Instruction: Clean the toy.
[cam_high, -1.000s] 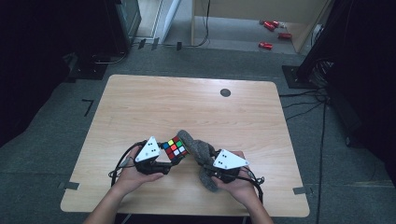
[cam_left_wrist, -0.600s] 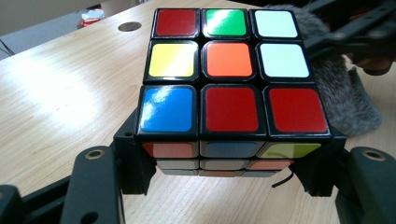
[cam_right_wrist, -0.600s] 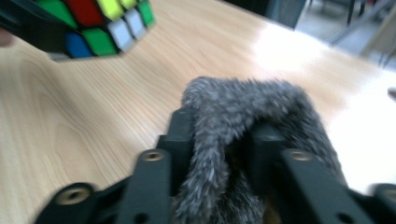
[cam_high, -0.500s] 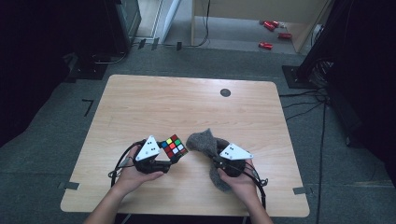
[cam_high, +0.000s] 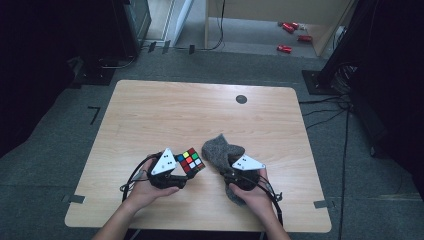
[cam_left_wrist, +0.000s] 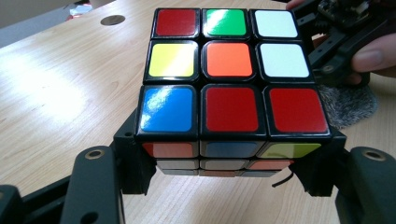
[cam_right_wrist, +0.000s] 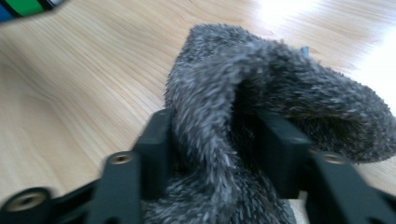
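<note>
The puzzle cube (cam_high: 190, 160) sat at about 3 o'clock of the left gripper (cam_high: 184, 169), clamped between its 2 jaws just off the table (cam_high: 200, 107), near the front edge. The grey fuzzy cloth (cam_high: 222, 149) lay at roughly 11 o'clock of the right gripper (cam_high: 231, 172), long axis running from that hand up-left toward the cube, w/ a gap between the 2. Right jaws had just been opening; the cloth was bunched between them, pads loosely on either side, not pressing. Both hands were low, forearms in from 6 o'clock. The right hand was nearer the cloth; next wipe likely needs a re-grip.
</note>
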